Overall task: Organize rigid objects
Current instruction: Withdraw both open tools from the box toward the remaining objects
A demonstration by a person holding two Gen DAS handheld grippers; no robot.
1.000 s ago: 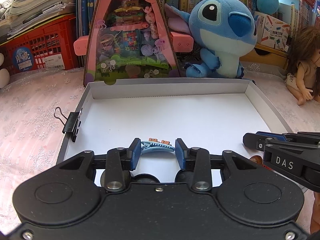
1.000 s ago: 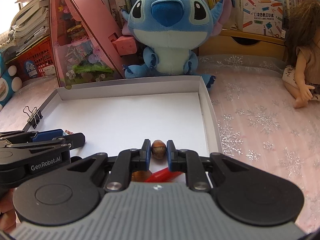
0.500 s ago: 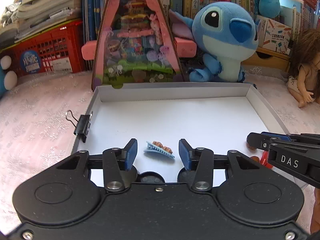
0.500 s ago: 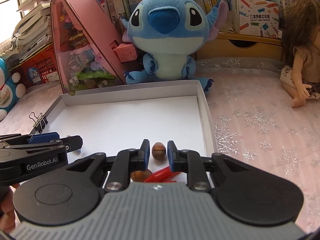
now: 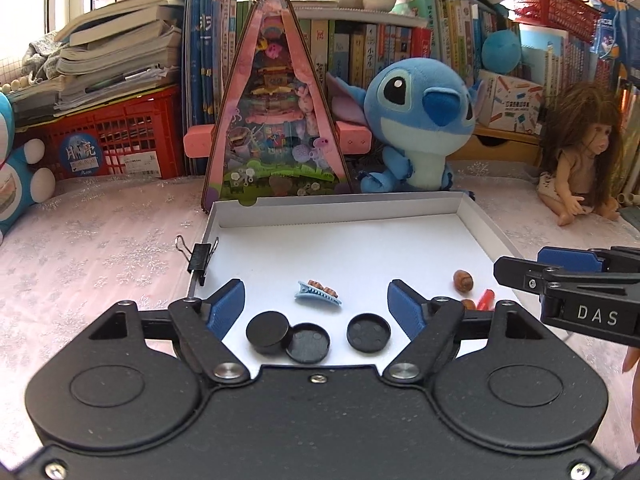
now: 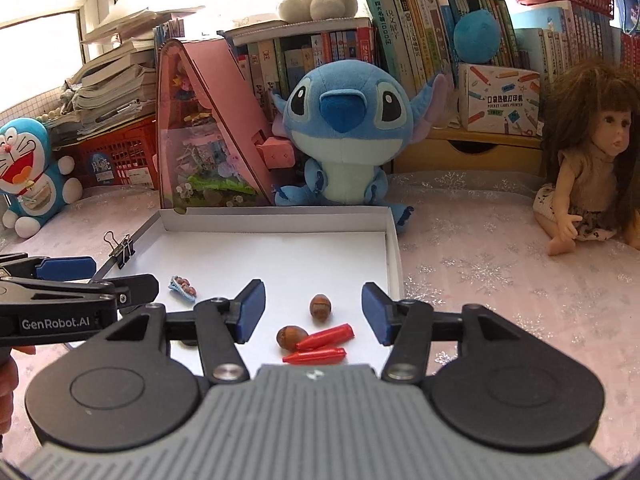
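Both the left gripper (image 5: 316, 306) and right gripper (image 6: 313, 311) have just spread apart, leaving the small blue plastic hair clip (image 5: 318, 293) and brown acorn-like nut (image 6: 320, 307) free inside the shallow white cardboard tray (image 5: 344, 203), so both seem delivered.

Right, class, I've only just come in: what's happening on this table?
A person with two hand-held grippers is sorting small things into a white tray. The left gripper has just opened over a blue hair clip, the right gripper over an acorn. Both lie loose in the tray.

Child's room: plush toys (image 6: 347, 136), bookshelf (image 5: 400, 52)
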